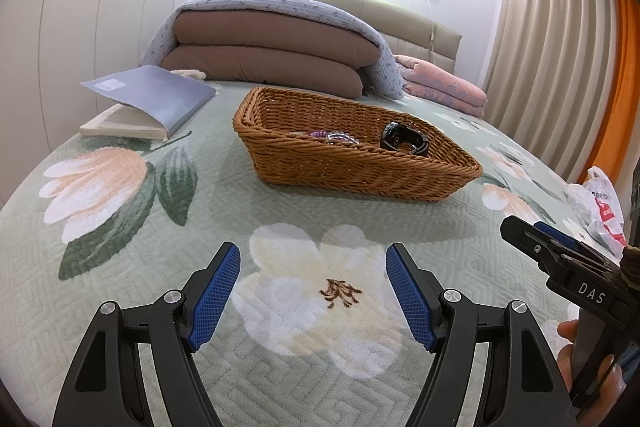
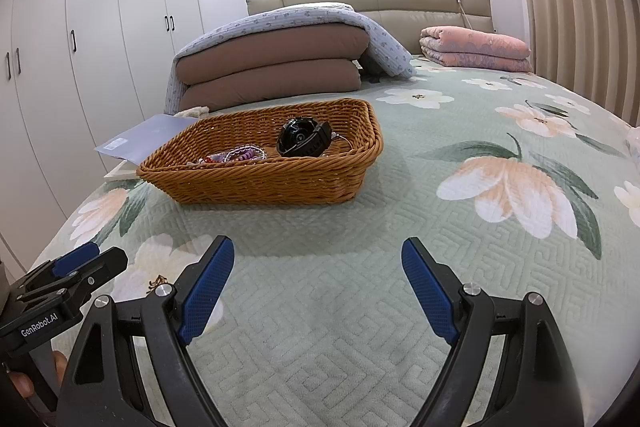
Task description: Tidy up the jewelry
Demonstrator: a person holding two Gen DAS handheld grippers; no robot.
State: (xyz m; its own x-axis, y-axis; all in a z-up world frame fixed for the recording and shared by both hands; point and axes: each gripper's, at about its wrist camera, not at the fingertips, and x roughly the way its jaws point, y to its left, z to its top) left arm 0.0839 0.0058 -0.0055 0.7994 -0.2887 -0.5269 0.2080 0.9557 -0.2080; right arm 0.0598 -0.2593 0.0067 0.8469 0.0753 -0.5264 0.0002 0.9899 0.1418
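A: Where does the jewelry sit?

B: In the wicker basket [image 2: 260, 163], left of centre in the right wrist view and centre in the left wrist view; a black watch [image 2: 303, 138] lies toward its right end, beaded bracelets [image 2: 244, 154] toward its left; the basket rests on the bed [image 2: 360, 287] with its green floral quilt.

A: And the jaws?

B: The left gripper [image 1: 313, 291] stands with jaws wide apart at the bottom of its own view, nothing between them but the quilt; the right gripper [image 2: 318, 287] likewise, jaws spread and empty; each shows at the lower edge of the other's view, well short of the basket.

A: What lies around?

B: A blue-covered book [image 1: 152, 103] at the left beyond the basket; folded brown bedding [image 1: 272, 55] under a grey quilt behind it; a pink folded blanket [image 2: 476, 47] upper right; a plastic bag [image 1: 600, 207] at the right edge.
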